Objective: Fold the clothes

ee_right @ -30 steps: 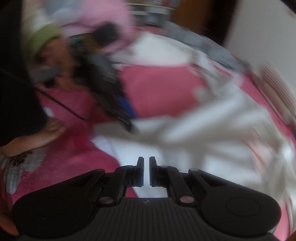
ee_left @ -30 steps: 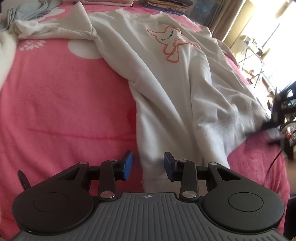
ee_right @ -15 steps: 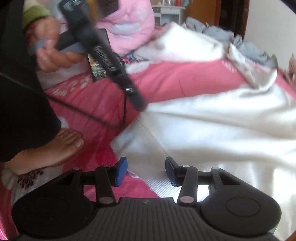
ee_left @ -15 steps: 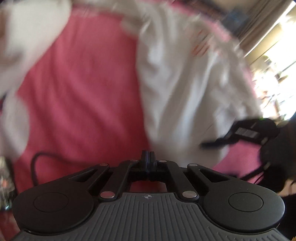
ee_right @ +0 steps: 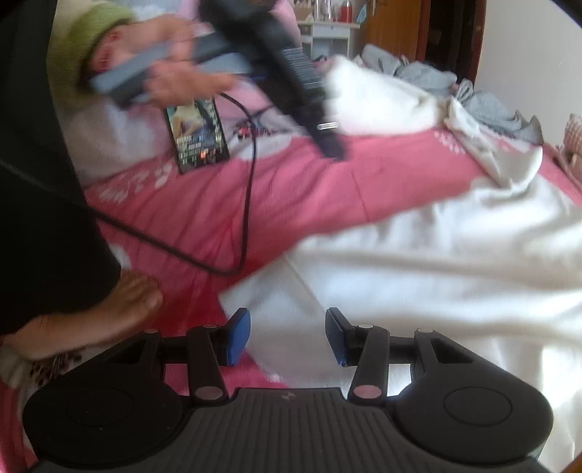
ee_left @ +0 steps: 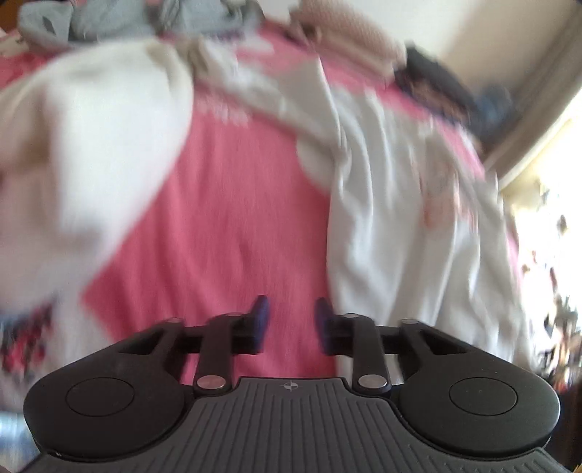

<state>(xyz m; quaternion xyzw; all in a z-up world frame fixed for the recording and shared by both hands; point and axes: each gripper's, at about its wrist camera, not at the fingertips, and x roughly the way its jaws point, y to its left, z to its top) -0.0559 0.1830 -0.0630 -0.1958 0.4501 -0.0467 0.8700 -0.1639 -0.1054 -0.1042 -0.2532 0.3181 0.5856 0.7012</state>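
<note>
Lying ahead and right of the left gripper is the white sweatshirt on the pink bedspread; its jaws have just been opening, nothing between them. The right gripper stands parted and empty over the sweatshirt's hem. A black cable and bare foot lie left of it, a hand gripping the other tool's handle above

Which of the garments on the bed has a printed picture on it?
The white sweatshirt spread at the right of the left wrist view: a faint orange print shows; the grey clothes are plain.
</note>
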